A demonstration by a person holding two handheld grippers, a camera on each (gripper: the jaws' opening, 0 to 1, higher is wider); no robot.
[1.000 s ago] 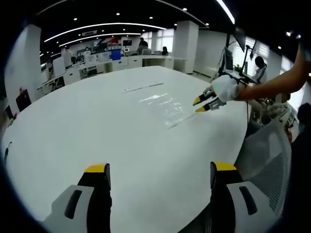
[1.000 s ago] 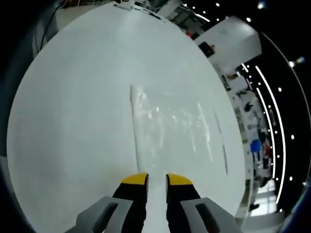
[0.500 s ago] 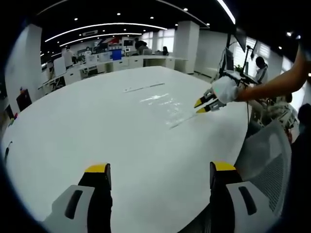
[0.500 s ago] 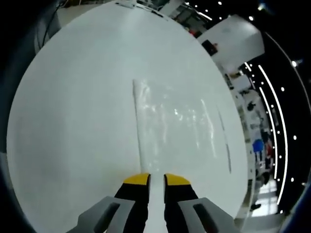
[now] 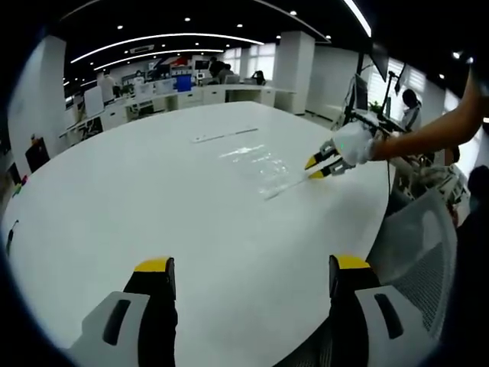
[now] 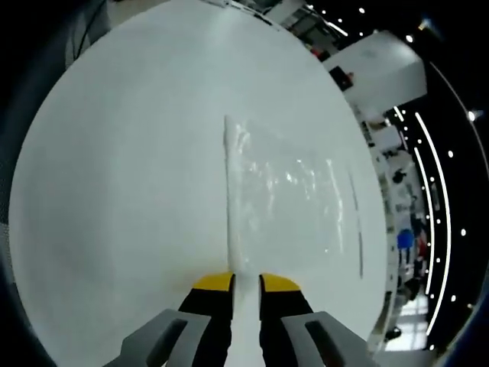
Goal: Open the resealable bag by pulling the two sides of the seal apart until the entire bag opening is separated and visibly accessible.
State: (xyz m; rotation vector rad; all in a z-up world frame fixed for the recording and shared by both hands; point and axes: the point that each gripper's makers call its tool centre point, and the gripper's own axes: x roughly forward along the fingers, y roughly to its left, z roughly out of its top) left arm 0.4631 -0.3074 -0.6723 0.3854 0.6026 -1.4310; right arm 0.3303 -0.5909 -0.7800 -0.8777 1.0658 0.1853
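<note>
A clear resealable bag lies flat on the white round table, far from my left gripper, which hangs open and empty over the table's near edge. In the left gripper view my right gripper comes in from the right, held by a gloved hand, at the bag's near right end. In the right gripper view the bag stretches ahead, and its seal edge runs straight back between the yellow-tipped jaws of my right gripper, which is shut on that end.
A thin clear strip lies on the table beyond the bag, and the right gripper view shows this strip to the bag's right. A grey mesh chair stands at the table's right edge. Office desks line the back.
The right gripper's jaws have drawn a little closer together on the bag's seal end and pulled it slightly. The left gripper has stayed put.
</note>
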